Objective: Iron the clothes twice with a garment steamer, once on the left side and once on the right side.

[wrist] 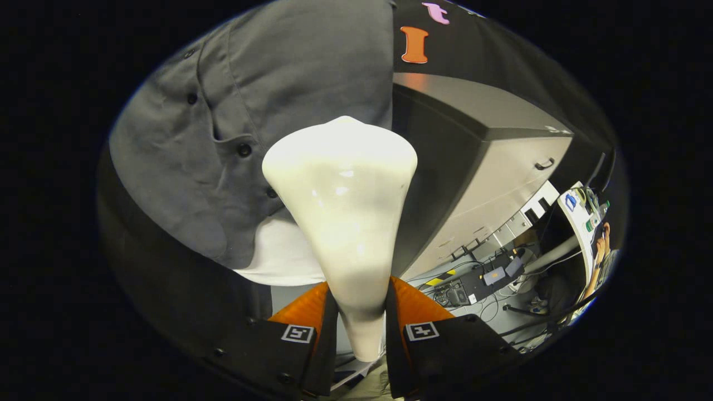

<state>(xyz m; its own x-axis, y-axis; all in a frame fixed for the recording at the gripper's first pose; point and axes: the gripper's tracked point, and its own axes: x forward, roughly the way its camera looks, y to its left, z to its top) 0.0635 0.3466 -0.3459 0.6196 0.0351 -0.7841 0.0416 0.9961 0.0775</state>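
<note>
Between the fingers, gripper view: the gripper (361, 312) is pinched on the garment steamer (342, 211), w/ both fingers pressing the narrow handle, one per side. The steamer is white and glossy; the handle is slim at the grip and widens to a broad rounded head beyond the fingertips. A square marker sits on each finger body.

Just beyond the steamer head, slightly to its left: the shirt (245, 128), grey, buttoned, hanging. Dark buttons run down the placket; approx. three are visible next to the head. A white under-layer (278, 250) shows below the grey hem, beside the handle. The head overlaps the shirt's right portion; contact vs. small gap cannot be told.

Right of the shirt: a grey cabinet (501, 184) w/ a dark handle on its front. Below it, on the floor: cables and small electronic boxes (484, 278). Far right: a person's hand (600, 245) near a desk edge.
</note>
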